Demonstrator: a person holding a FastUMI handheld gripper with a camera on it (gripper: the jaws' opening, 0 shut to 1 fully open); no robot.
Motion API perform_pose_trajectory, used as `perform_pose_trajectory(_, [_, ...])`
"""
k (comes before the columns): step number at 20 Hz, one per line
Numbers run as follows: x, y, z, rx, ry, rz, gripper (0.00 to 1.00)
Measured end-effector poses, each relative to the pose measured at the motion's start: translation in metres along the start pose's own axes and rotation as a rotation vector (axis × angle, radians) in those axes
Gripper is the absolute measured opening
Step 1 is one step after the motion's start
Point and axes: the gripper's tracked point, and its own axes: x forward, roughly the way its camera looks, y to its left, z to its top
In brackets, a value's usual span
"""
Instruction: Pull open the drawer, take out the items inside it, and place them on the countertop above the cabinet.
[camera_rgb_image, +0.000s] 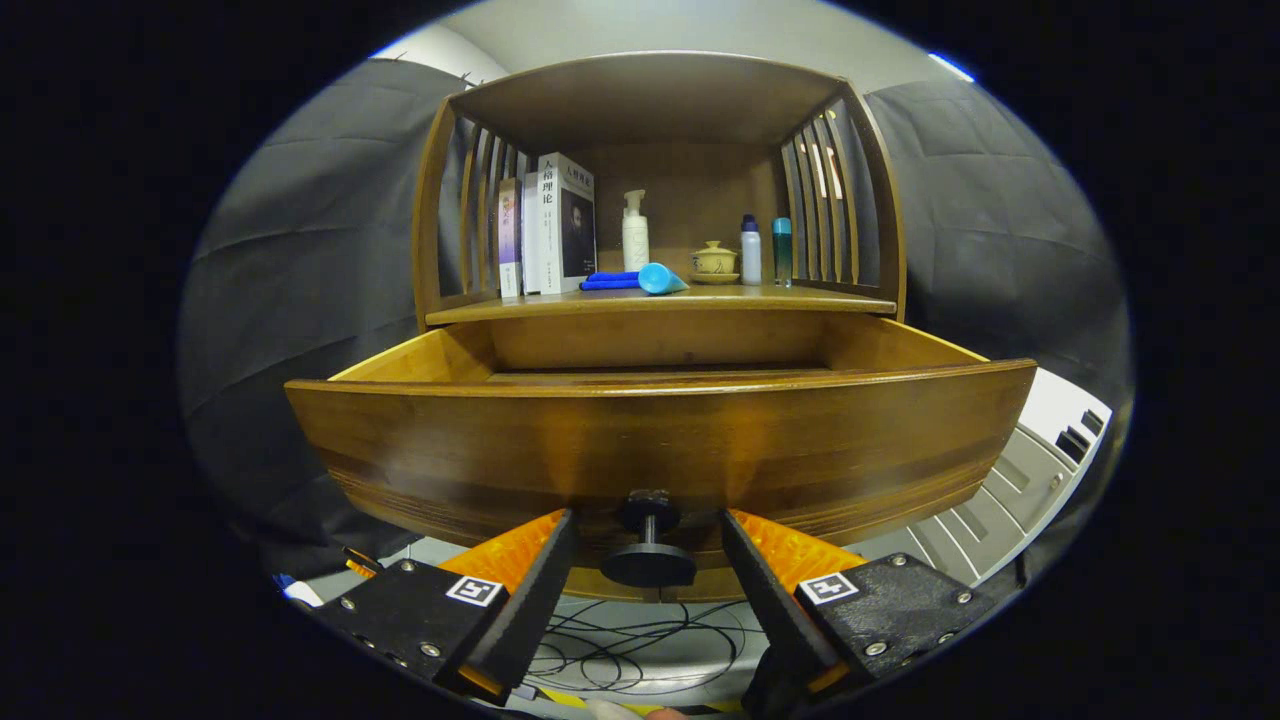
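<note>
Drawer (660, 440) pulled out toward fingers (545, 575), knob (648, 545) between.

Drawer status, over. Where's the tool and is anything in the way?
Tool open, fingers either side of the knob, not gripping. Drawer pulled out; contents hidden behind its front. Nothing blocking.

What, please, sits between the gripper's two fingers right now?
The drawer's knob sits between the open gripper fingers, untouched, in the gripper view.
</note>
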Motion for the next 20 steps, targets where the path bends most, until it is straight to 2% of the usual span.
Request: perform_pose_trajectory(20, [0.077,-0.001,0.031,-0.023,-0.012,0.013,0.93])
